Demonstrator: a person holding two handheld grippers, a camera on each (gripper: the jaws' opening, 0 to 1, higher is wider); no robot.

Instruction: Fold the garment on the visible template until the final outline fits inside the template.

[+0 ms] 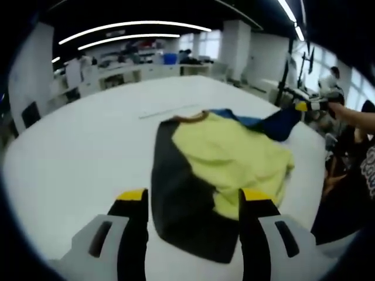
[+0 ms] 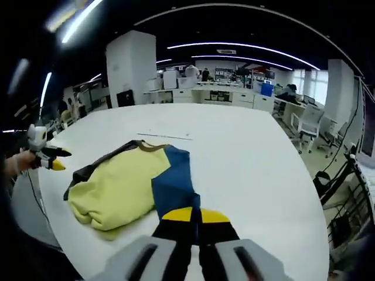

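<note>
R gripper (image 2: 195,218) clamps garment (image 2: 126,184), L gripper (image 1: 193,202) open, white table (image 2: 246,158), office.

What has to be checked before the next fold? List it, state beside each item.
1. Right gripper grip: ok, jaws shut on the blue end of the garment.
2. Left gripper free: ok, jaws open, holding nothing.
3. Garment on the table: ok, fully in view.
4. Garment lying flat: not ok, the yellow part is bunched.
5. Outline inside the template: cannot tell; just a faint line beyond the collar.
</note>
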